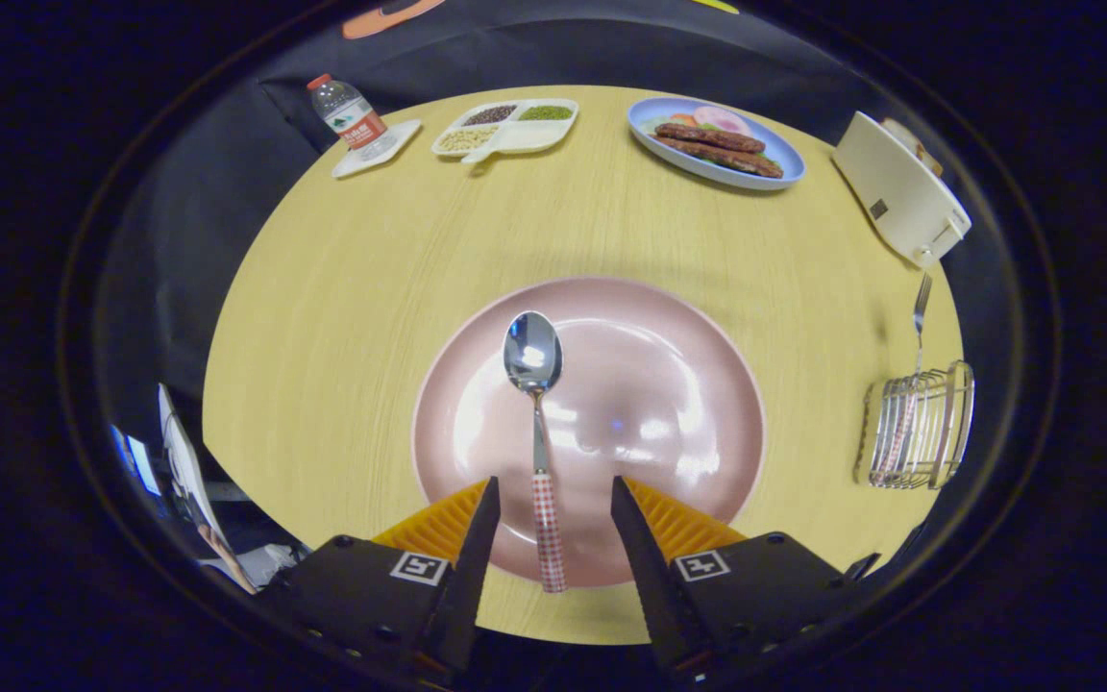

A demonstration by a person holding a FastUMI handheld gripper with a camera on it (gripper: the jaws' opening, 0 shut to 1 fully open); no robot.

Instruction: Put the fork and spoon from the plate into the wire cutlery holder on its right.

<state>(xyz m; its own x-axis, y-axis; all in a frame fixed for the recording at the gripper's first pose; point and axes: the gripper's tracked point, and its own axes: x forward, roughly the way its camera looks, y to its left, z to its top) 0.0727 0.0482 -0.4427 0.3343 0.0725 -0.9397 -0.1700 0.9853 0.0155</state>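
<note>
A spoon (536, 413) with a red-checked handle lies on the pink plate (669, 384), bowl pointing away from me. Its handle reaches over the plate's near rim and lies between my two fingers. My gripper (551, 490) is open, fingers spread on either side of the handle and not touching it. The wire cutlery holder (919, 428) stands to the right of the plate. The fork (919, 317) stands upright in it, tines up, its red-checked handle inside the wires.
At the table's far side are a water bottle (347, 111) on a white coaster, a divided white dish of beans (505, 128), a blue plate of sausages (717, 142) and a white toaster (899, 197). The table edge curves close on the left.
</note>
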